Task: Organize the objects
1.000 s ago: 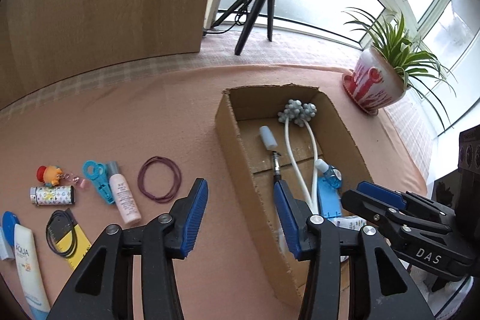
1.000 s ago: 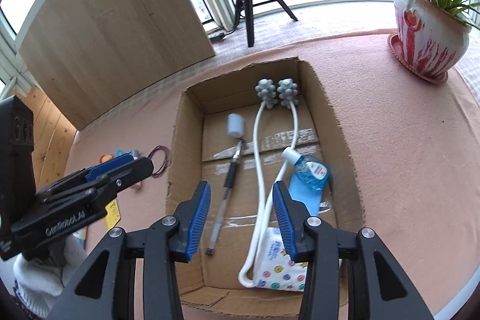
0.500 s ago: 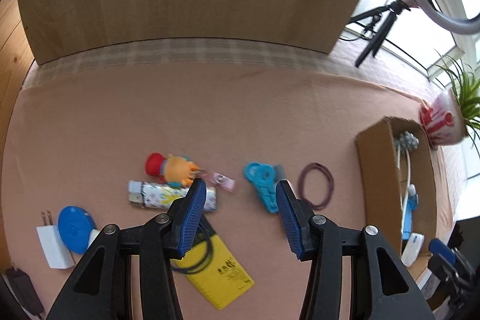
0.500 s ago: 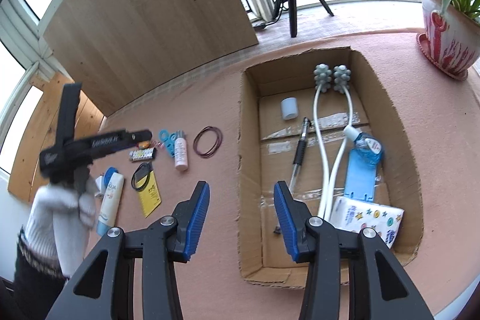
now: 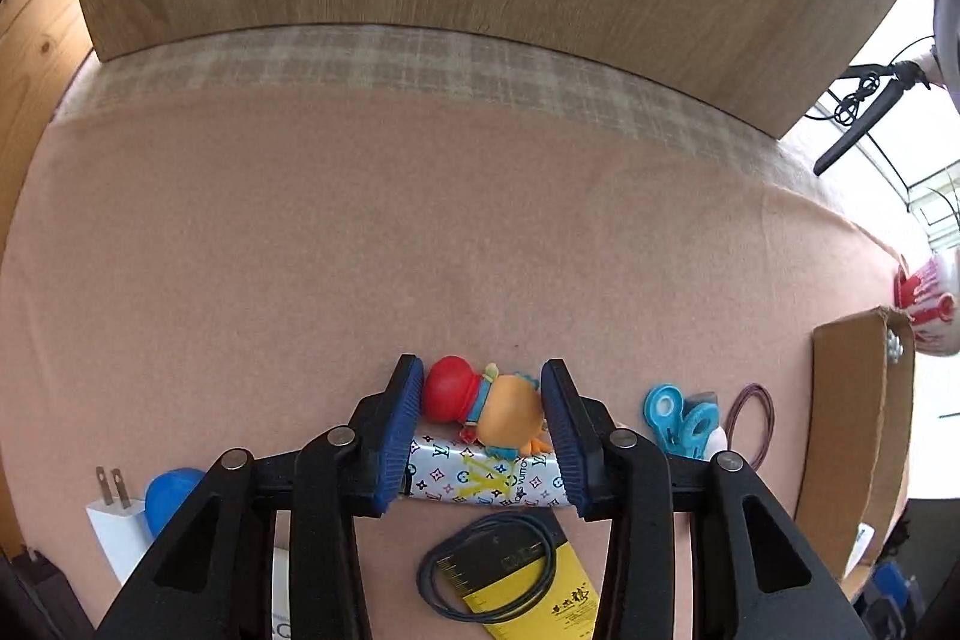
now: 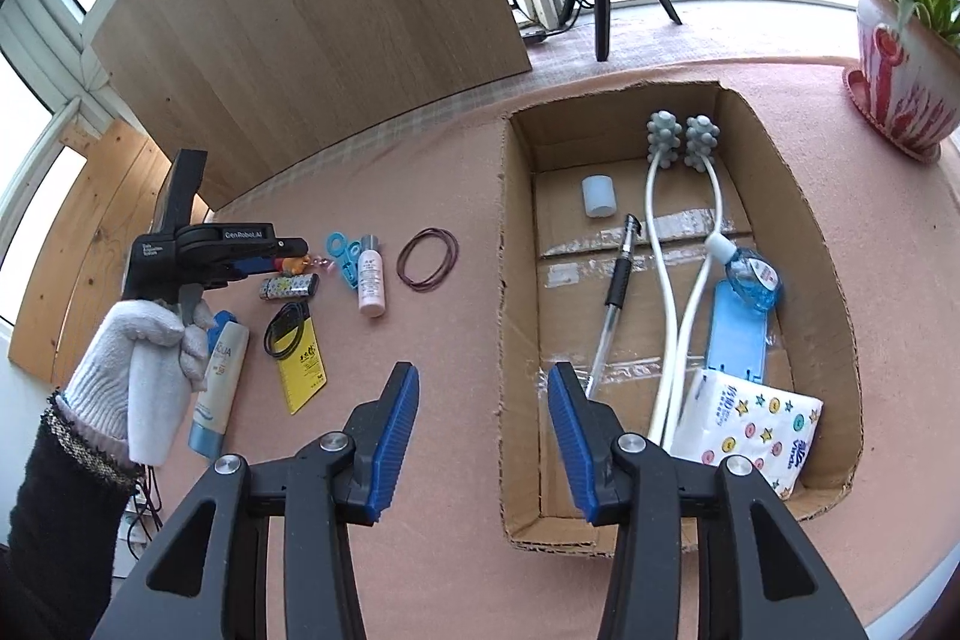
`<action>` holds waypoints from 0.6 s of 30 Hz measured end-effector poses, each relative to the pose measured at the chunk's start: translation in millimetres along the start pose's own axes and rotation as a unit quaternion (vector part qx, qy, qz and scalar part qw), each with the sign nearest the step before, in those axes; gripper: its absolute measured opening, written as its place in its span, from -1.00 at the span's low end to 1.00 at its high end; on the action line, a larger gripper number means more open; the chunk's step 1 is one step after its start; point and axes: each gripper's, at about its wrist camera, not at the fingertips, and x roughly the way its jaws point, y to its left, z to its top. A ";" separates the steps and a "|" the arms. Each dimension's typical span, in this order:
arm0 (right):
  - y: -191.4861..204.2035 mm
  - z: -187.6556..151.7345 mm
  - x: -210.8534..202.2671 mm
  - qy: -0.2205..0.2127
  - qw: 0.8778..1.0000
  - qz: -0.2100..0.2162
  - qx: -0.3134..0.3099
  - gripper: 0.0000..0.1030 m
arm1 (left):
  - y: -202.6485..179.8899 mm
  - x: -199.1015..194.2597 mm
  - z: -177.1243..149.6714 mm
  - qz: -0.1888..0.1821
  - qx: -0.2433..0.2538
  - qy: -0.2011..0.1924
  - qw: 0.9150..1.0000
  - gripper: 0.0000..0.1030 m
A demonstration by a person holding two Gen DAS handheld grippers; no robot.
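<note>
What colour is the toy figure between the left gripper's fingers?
Red, orange and blue toy figure, clearest in the left wrist view.

Patterned lighter (image 5: 480,481) ends behind the left tool's (image 5: 483,421) fingers; charger (image 5: 114,526) partly hidden

A red-and-orange toy figure (image 5: 480,403) lies beside a white lighter (image 5: 480,481) printed with multicoloured monograms. The clip (image 5: 678,415) is turquoise, the card (image 5: 534,592) yellow, the cloth (image 5: 420,232) salmon pink.

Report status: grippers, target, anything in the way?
Left gripper open around red-and-orange toy figure. Right gripper open, empty. Patterned lighter lies against it.
</note>
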 end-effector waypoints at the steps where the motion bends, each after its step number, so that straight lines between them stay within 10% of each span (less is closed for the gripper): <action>1: 3.1 1.8 1.0 0.000 1.000 0.001 -0.005 -0.20 | -1.2 -0.6 -3.8 -0.003 0.005 -0.001 1.000 -0.15; 18: 48.8 13.7 31.4 0.026 0.998 0.033 -0.042 -0.20 | -64.2 -17.6 -111.7 -0.067 0.133 -0.001 0.989 -0.23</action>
